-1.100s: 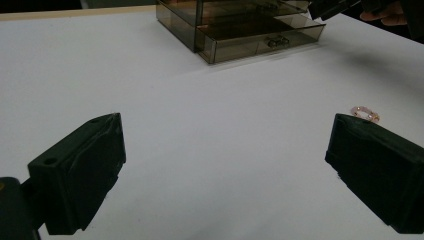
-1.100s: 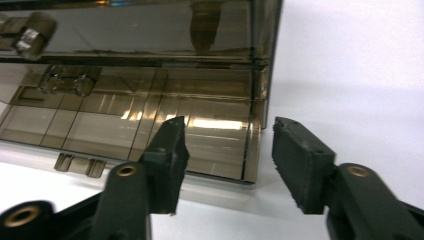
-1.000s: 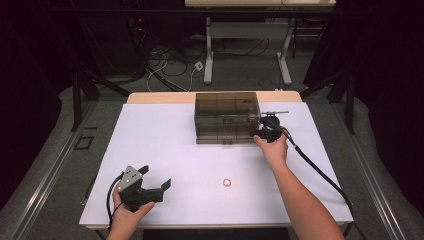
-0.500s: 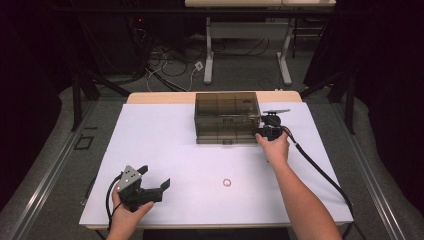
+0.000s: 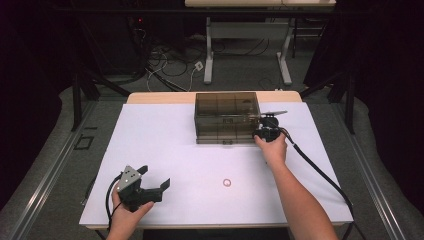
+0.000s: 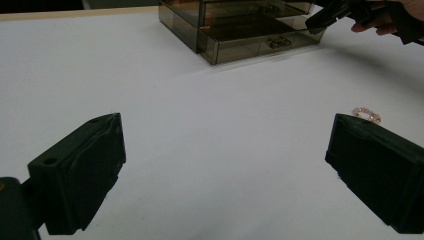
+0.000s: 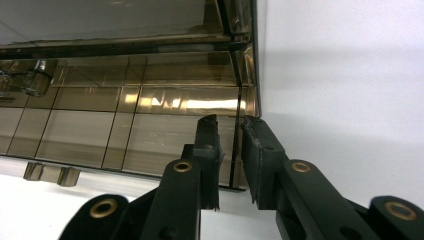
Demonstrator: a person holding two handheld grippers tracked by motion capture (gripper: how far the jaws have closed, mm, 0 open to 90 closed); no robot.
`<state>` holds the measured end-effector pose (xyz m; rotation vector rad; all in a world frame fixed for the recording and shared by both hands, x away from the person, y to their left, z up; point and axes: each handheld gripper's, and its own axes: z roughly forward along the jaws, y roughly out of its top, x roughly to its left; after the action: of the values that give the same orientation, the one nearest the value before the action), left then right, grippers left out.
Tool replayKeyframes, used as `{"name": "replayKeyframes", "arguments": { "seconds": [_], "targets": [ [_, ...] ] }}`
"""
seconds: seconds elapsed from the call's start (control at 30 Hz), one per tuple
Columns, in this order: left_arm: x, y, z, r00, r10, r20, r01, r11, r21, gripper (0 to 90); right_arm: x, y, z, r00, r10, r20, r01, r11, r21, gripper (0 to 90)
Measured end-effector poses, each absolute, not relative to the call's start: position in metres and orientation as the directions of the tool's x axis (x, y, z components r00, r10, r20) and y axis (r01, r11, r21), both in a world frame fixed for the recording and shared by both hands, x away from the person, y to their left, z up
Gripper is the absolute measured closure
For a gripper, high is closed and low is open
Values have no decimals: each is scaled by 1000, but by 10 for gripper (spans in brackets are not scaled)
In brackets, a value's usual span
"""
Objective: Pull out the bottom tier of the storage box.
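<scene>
1. Your right gripper (image 5: 263, 131) sits at the front right corner of the smoked drawer box (image 5: 227, 117). In the right gripper view its fingers (image 7: 260, 150) are nearly pressed together, with the box's thin side wall in the narrow gap between them (image 7: 231, 125). Whether they truly pinch the wall or just straddle it is hard to tell from this angle.
2. To do this step well, settle the grip before you pull or steady anything. Keep the fingers square to the wall, close them evenly, and avoid twisting, since clear plastic this thin will likely flex or slip.
3. If you mean to open the lower drawer (image 6: 252, 42), its small handle (image 6: 279, 43) lies off to the left of your right fingers, along the front face, not at the corner you now hold.
4. Your left gripper (image 5: 150, 187) rests low over the table (image 5: 165, 145) with its fingers (image 6: 82, 172) spread wide and nothing between them.
5. The small pink ring (image 5: 227, 182) lies flat on the table, just beyond the tip of the finger at the right edge of the left gripper view (image 6: 366, 114), and well apart from the box.
6. Hold the box steady with the right before reaching for the ring.
</scene>
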<state>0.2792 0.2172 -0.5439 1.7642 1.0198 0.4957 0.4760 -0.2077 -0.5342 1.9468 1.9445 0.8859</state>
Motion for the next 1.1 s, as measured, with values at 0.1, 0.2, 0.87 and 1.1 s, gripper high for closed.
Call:
{"name": "replayKeyframes", "arguments": {
  "seconds": [0.1,0.2,0.87,1.1],
  "targets": [
    [279,217,-544,561,818,-123,410,-146,900,26,476,-208,-535,-75,969,237,813,-78,577,793],
    [279,217,-544,562,818,-122,410,-147,900,26,477,-208,-536,-70,969,236,813,-82,577,807],
    [280,217,-544,562,817,-125,417,-150,897,26,476,-207,-536,-55,973,225,808,-89,582,853],
    [280,216,-545,561,817,-133,419,-142,897,26,476,-207,-536,-63,973,221,808,-81,584,854]
  ]
}}
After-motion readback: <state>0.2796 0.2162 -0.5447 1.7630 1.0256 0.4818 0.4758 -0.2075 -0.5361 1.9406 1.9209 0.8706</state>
